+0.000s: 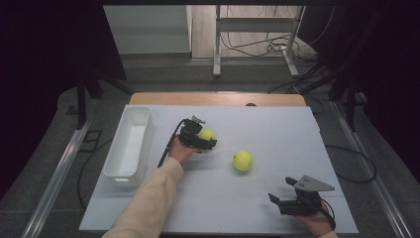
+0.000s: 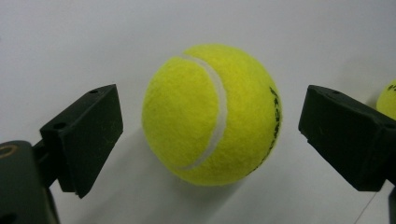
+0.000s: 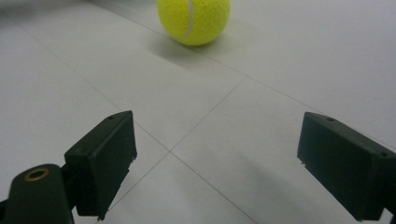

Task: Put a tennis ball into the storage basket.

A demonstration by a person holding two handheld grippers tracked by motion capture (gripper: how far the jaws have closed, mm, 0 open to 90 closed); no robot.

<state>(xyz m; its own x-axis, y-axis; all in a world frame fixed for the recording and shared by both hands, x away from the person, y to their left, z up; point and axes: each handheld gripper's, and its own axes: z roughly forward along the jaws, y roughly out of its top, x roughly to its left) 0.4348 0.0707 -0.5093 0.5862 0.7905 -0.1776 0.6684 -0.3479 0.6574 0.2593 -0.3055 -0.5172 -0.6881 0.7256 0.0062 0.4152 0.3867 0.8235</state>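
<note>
Between the jaws of the left gripper (image 2: 210, 135) sits a yellow tennis ball (image 2: 211, 114), resting on the white worktop (image 1: 277, 134). The jaws stand wide apart with a gap on each side of the ball, holding nothing yet. To grasp it well, I would judge that the jaws should close evenly across the ball's widest part, low enough that it cannot squirt forward, and square to it so that neither pad pushes it aside first. A second tennis ball (image 1: 243, 160) lies beyond the left gripper's right jaw, and well ahead of the right gripper (image 1: 283, 194), whose jaws are also wide open and empty. Behind the left gripper stands a long white bin (image 1: 130, 144), with nothing visible inside it; probably the balls belong there.
</note>
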